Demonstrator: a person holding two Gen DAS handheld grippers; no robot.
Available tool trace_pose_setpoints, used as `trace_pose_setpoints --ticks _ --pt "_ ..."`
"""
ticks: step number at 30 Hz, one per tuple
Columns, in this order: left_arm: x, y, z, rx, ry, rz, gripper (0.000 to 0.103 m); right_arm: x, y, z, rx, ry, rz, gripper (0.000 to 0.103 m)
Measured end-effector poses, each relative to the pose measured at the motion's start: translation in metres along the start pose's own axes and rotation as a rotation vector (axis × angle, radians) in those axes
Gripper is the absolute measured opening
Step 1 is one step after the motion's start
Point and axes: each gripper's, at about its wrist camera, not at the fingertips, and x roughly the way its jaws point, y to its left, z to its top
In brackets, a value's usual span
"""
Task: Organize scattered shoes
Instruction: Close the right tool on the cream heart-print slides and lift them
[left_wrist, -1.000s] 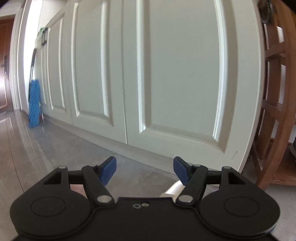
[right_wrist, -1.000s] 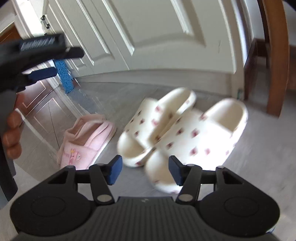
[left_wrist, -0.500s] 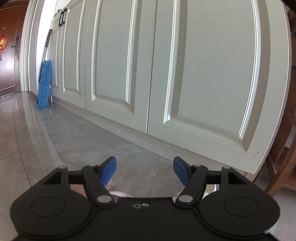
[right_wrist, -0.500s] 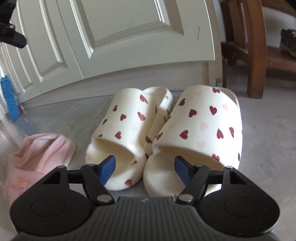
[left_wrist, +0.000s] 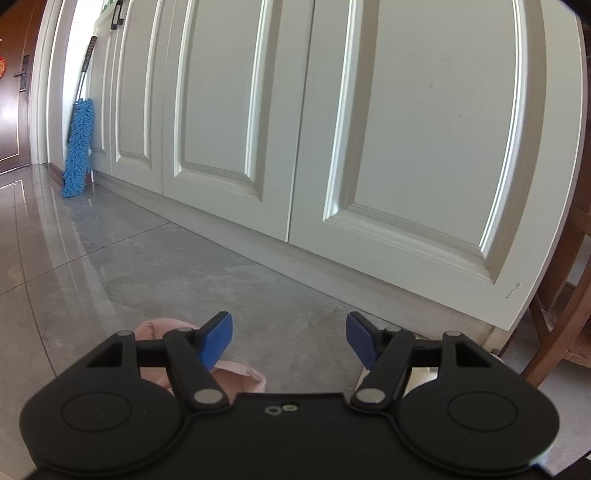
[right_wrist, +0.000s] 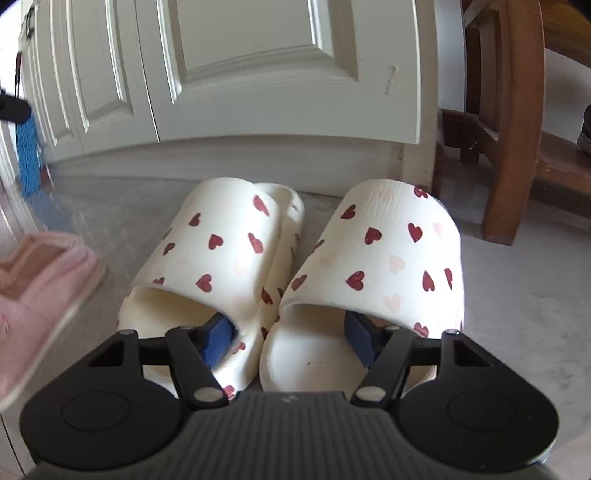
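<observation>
Two cream slides with red hearts lie side by side on the floor, the left slide (right_wrist: 218, 251) and the right slide (right_wrist: 388, 251), toes toward the cabinet. My right gripper (right_wrist: 290, 338) is open, one blue fingertip inside each slide's opening, straddling their inner walls. A pink fuzzy slipper (right_wrist: 37, 284) lies left of them; it also shows in the left wrist view (left_wrist: 236, 373), partly hidden under my left gripper (left_wrist: 290, 338). The left gripper is open and empty above the floor. A cream slide's edge (left_wrist: 424, 373) peeks behind its right finger.
White panelled cabinet doors (left_wrist: 406, 129) run along the back of the grey tiled floor (left_wrist: 184, 266). A blue mop (left_wrist: 78, 147) leans at the far left. A brown wooden rack (right_wrist: 513, 122) stands right of the slides, with a dark shoe (right_wrist: 585, 129) on its shelf.
My right gripper has moved forward and down, its fingertips now inside the two heart slides. My left gripper has tilted down, bringing the pink slipper into view.
</observation>
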Motion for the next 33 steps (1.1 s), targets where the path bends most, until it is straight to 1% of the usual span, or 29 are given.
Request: trace_pose_setpoints --ticks 2,3,5,8,9,10,11,12,13,14,16,18,19,20,24,26,27,29,31,32,33 --pt "0.002 -0.004 0.001 -0.009 0.001 -0.009 0.068 -0.008 -0.009 -0.002 0.000 0.023 -0.034 0.068" --pt "0.003 -0.006 0.001 -0.018 0.004 -0.016 0.068 -0.016 -0.013 -0.006 -0.025 0.037 -0.065 0.068" --pt "0.003 -0.010 0.001 -0.021 0.006 -0.028 0.068 -0.030 -0.014 -0.012 -0.074 0.054 -0.094 0.067" --pt "0.001 -0.017 -0.002 -0.007 0.003 -0.044 0.068 -0.044 -0.015 -0.024 -0.139 0.023 -0.109 0.068" --pt "0.000 -0.019 -0.003 -0.002 0.003 -0.049 0.068 -0.048 -0.015 -0.027 -0.156 0.010 -0.112 0.070" --pt "-0.001 -0.022 -0.004 0.003 0.002 -0.055 0.068 -0.049 -0.017 -0.029 -0.155 -0.002 -0.101 0.070" --pt "-0.002 -0.024 -0.005 0.007 0.001 -0.060 0.068 -0.046 -0.019 -0.029 -0.147 -0.022 -0.068 0.070" --pt "-0.003 -0.026 -0.005 0.012 0.000 -0.065 0.068 -0.041 -0.019 -0.028 -0.130 -0.042 -0.040 0.072" --pt "-0.003 -0.029 -0.006 0.017 0.000 -0.071 0.068 -0.037 -0.019 -0.027 -0.105 -0.049 -0.033 0.075" --pt "-0.004 -0.031 -0.007 0.021 -0.001 -0.076 0.068 -0.030 -0.019 -0.025 -0.044 -0.053 -0.021 0.078" --pt "-0.006 -0.036 -0.009 0.031 -0.003 -0.087 0.068 -0.025 -0.018 -0.022 0.043 -0.088 -0.026 0.080" --pt "-0.005 -0.036 -0.012 0.042 0.006 -0.090 0.068 -0.016 -0.014 -0.020 0.100 -0.120 -0.059 0.083" --pt "-0.004 -0.036 -0.013 0.048 0.010 -0.091 0.068 -0.013 -0.012 -0.019 0.109 -0.127 -0.074 0.087" --pt "-0.004 -0.036 -0.014 0.053 0.014 -0.093 0.068 -0.009 -0.010 -0.018 0.120 -0.134 -0.087 0.087" --pt "-0.002 -0.036 -0.020 0.076 0.032 -0.099 0.068 0.003 -0.011 -0.012 0.083 -0.145 -0.101 0.087" --pt "-0.001 -0.036 -0.023 0.087 0.040 -0.102 0.068 0.005 -0.018 -0.009 0.082 -0.156 -0.081 0.077" --pt "-0.001 -0.036 -0.024 0.093 0.044 -0.103 0.068 0.006 -0.022 -0.008 0.081 -0.160 -0.070 0.067" --pt "0.000 -0.038 -0.025 0.097 0.047 -0.109 0.068 0.007 -0.032 -0.005 0.069 -0.159 -0.012 0.058" --pt "0.001 -0.040 -0.025 0.091 0.051 -0.115 0.068 0.005 -0.038 -0.001 0.031 -0.157 0.043 0.041" --pt "0.000 -0.041 -0.024 0.087 0.050 -0.117 0.068 0.003 -0.039 0.000 0.010 -0.156 0.058 0.036" --pt "0.000 -0.042 -0.024 0.083 0.049 -0.119 0.068 0.001 -0.039 0.001 -0.011 -0.155 0.071 0.029"
